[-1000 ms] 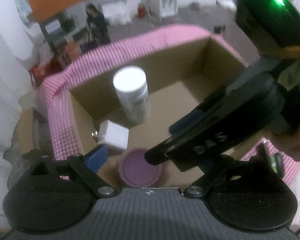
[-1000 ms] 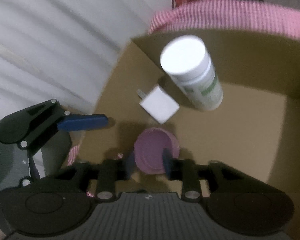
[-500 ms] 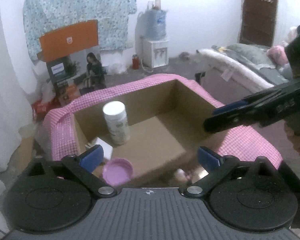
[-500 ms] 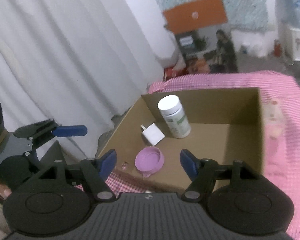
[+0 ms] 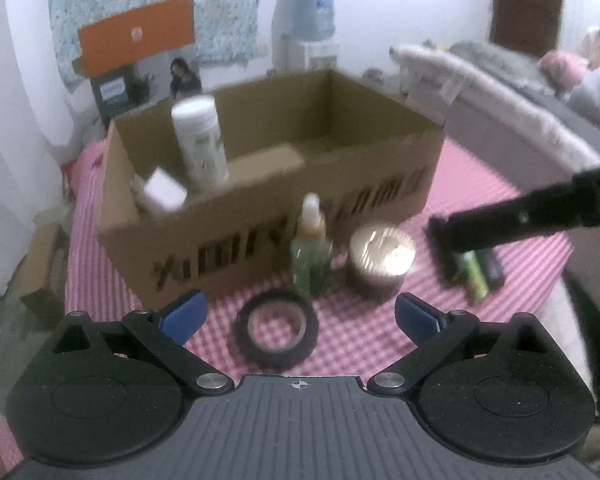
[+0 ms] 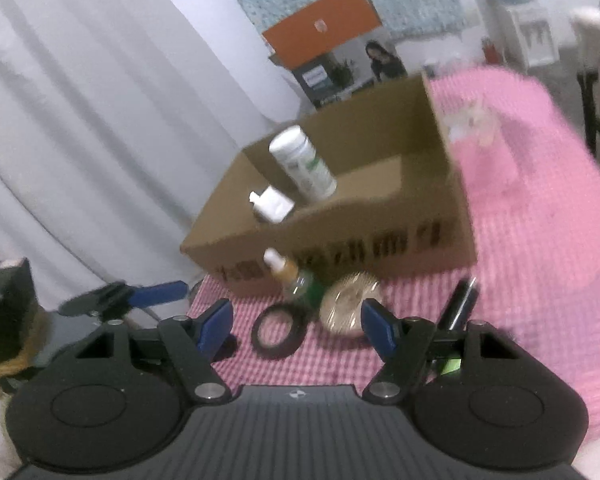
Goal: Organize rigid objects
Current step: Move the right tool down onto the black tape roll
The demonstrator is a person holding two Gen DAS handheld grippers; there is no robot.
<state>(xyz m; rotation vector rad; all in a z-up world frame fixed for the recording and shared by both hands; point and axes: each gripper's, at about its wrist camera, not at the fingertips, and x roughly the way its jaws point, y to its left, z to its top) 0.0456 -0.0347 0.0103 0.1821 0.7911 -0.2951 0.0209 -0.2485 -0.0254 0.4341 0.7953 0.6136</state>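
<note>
An open cardboard box (image 5: 260,216) stands on the pink checked cloth (image 5: 360,340). Inside it are a white bottle (image 5: 198,144) and a white charger (image 5: 162,192). In front of the box stand a green spray bottle (image 5: 310,252) and a gold-lidded jar (image 5: 382,260), with a black tape roll (image 5: 276,332) lying nearest me. My left gripper (image 5: 300,314) is open and empty, hovering just short of the tape roll. My right gripper (image 6: 297,326) is also open and empty, short of the tape roll (image 6: 278,334) and the jar (image 6: 348,304).
Green and dark tubes (image 5: 474,272) lie right of the jar, under the right gripper's black finger (image 5: 520,218). White curtains (image 6: 100,140) hang to the left. A bed (image 5: 520,92) with a person on it is at the far right, and a water dispenser (image 5: 312,28) stands behind.
Both grippers have drawn back out of the box. The right one let go of the purple lid, which stayed inside, and its jaws widened. The box's front and the things before it now show.
</note>
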